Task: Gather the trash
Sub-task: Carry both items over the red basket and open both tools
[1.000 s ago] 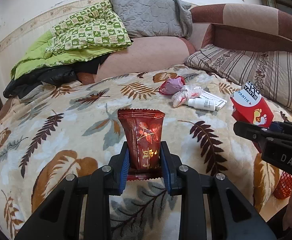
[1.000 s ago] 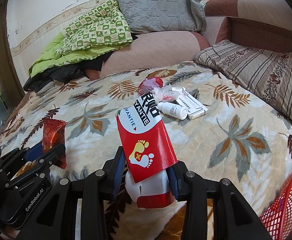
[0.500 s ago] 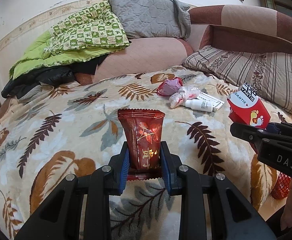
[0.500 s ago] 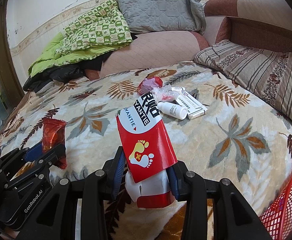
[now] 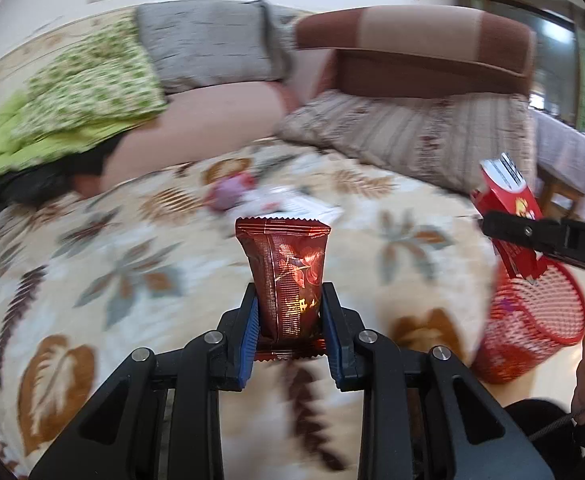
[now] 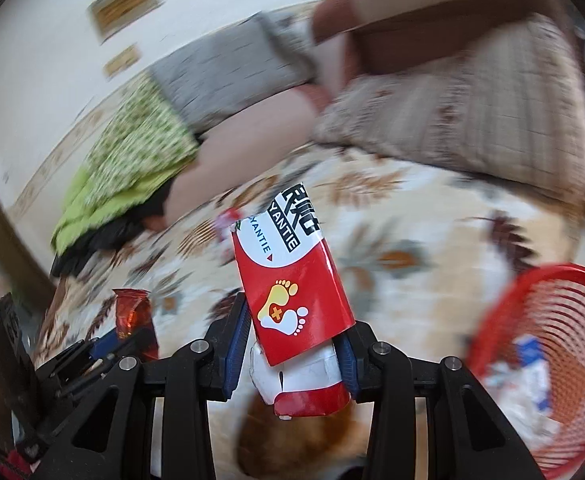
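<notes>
Both grippers have been swung to the right, away from the middle of the bed and toward the red mesh basket (image 6: 548,364), which a second ago was seen only as a sliver at the edge of either view and is now shown almost whole. The blur over the leaf-patterned bedspread (image 5: 104,280) in both views is read as a sign that the swing is under way.

The left gripper (image 5: 290,320) is closed on a dark red foil snack packet (image 5: 288,272), held upright by its lower part between the blue pads. The right gripper (image 6: 290,354) is clamped on a red and white carton with a foot logo (image 6: 292,292), which is now tilted and, in the left wrist view, is seen just over the near rim of the basket. Paper scraps and a blue and white wrapper are already lying inside the basket.

The remaining litter (image 5: 252,196), a purple wrapper and some white packaging, is left on the bedspread near the striped pillow (image 5: 412,140), well apart from both grippers.

From this it is judged that the carry is nearly done for the carton: only a small advance and a release over the opening appear to be needed. The snack packet is farther from the basket and would have to be brought across afterwards, before the rest is fetched
</notes>
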`<state>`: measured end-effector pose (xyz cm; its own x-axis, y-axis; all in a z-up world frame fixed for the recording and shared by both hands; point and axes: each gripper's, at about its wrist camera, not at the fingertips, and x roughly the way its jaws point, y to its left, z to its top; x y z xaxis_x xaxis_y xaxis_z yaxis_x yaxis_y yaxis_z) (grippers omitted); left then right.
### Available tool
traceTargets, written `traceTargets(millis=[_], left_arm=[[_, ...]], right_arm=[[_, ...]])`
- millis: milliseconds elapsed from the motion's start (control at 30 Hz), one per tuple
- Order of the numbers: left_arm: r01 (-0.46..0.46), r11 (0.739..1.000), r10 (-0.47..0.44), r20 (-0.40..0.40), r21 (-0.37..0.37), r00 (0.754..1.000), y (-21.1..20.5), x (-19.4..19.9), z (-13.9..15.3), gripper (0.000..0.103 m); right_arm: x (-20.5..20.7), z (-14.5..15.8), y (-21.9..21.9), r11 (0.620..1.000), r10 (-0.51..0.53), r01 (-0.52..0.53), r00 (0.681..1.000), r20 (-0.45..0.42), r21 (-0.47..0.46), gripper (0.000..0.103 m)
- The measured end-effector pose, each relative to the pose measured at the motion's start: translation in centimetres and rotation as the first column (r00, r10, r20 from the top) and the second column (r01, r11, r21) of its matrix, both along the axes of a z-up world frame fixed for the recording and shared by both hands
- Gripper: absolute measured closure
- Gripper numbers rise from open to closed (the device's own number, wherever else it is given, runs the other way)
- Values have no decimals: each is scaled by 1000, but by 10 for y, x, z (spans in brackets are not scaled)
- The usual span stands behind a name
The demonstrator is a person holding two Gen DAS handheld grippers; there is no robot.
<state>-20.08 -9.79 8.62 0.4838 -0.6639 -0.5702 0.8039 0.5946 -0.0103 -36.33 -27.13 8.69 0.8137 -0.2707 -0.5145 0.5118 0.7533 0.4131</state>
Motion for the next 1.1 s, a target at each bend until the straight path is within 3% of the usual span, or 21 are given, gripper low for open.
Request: traceTargets(millis=[100, 233, 333, 433, 567, 633, 733, 833, 933, 1100], left_arm=[[98, 995, -98, -16, -12, 995, -32, -25, 13, 75], [240, 970, -241, -62, -29, 969, -81, -65, 26, 75], [343, 939, -343, -113, -27, 932, -119, -98, 26, 75], [435, 900, -429, -212, -23, 878, -160, -127, 17, 75], [491, 871, -469, -290, 2, 834, -203, -150, 2, 75], [504, 864, -474, -318, 15, 821, -218, -155, -4, 64], [496, 868, -462, -331, 20, 822, -225, -155, -6, 48], [488, 873, -463, -335, -11, 821, -216, -149, -2, 44], [454, 891, -437, -301, -14, 848, -201, -137, 5, 39], [406, 914, -393, -281, -13, 875, -169, -116, 8, 37]], right_arm=[[-48, 3, -26, 995, -91, 91, 996, 8, 28, 60], [-112, -1, -57, 976, -209, 208, 978, 7, 66, 59], [-144, -12, -74, 957, -272, 271, 962, -1, 104, 57], [-165, -25, -89, 937, -314, 311, 949, -5, 159, 56], [-176, -35, -104, 923, -346, 345, 938, -25, 169, 47], [-181, -40, -110, 917, -355, 355, 934, -32, 185, 42], [-185, -42, -117, 910, -364, 365, 930, -40, 195, 35], [-183, -41, -117, 910, -366, 370, 929, -54, 188, 29], [-175, -34, -112, 920, -356, 364, 931, -77, 144, 24], [-156, -21, -100, 930, -355, 364, 927, -124, 57, 23]])
